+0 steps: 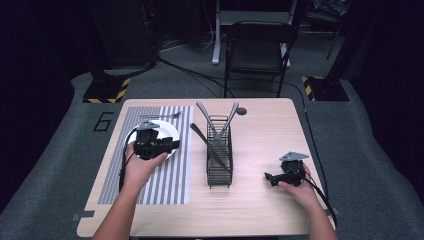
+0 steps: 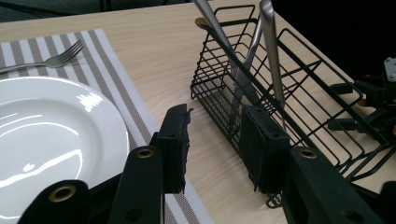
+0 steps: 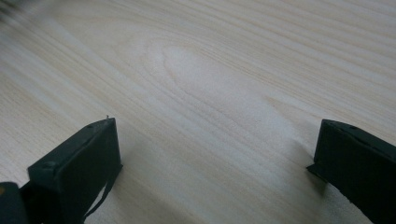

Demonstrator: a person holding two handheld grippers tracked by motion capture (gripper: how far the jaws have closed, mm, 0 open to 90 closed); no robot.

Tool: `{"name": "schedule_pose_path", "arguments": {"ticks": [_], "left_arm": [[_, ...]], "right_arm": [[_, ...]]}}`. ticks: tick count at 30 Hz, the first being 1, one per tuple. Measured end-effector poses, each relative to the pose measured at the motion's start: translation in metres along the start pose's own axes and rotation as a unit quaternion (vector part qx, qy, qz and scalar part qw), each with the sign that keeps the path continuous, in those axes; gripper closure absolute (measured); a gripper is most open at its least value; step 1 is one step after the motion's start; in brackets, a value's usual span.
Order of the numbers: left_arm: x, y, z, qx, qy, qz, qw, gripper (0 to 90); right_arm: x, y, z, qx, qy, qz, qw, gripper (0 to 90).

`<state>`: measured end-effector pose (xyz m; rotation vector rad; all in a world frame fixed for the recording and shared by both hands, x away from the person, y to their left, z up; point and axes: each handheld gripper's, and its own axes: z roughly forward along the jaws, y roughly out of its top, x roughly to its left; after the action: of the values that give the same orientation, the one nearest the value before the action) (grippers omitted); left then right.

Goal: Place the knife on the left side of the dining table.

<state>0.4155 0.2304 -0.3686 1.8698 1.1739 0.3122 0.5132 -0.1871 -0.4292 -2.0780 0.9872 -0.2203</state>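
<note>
A white plate (image 1: 169,131) lies on a striped placemat (image 1: 165,180) at the table's left, and a fork (image 1: 160,116) rests just beyond it. My left gripper (image 1: 172,145) hovers over the plate's near edge and points right toward a black wire basket (image 1: 220,150). In the left gripper view its jaws (image 2: 215,121) stand open with nothing between them; the plate (image 2: 56,121), fork (image 2: 51,60) and basket (image 2: 299,84) lie ahead. Two utensil handles (image 1: 231,114) rise from the basket and a knife (image 1: 200,137) leans out to its left. My right gripper (image 1: 269,177) rests at the right, open (image 3: 217,126) over bare wood.
The wooden table (image 1: 265,130) has bare room between the basket and my right gripper. A small dark round spot (image 1: 242,111) marks the far edge. A black chair (image 1: 257,50) stands behind the table on the grey floor.
</note>
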Motion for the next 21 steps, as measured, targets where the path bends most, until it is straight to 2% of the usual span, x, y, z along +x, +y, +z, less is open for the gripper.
{"name": "schedule_pose_path", "arguments": {"ticks": [11, 21], "left_arm": [[-0.011, 0.02, -0.001, -0.012, -0.001, 0.005, 0.9999, 62.0], [-0.013, 0.033, 0.0, -0.012, -0.006, 0.001, 0.9999, 64.8]], "right_arm": [[0.0, 0.0, 0.0, 0.0, 0.0, 0.0, 1.0, 0.0], [0.0, 0.0, 0.0, 0.0, 0.0, 0.0, 1.0, 0.0]]}}
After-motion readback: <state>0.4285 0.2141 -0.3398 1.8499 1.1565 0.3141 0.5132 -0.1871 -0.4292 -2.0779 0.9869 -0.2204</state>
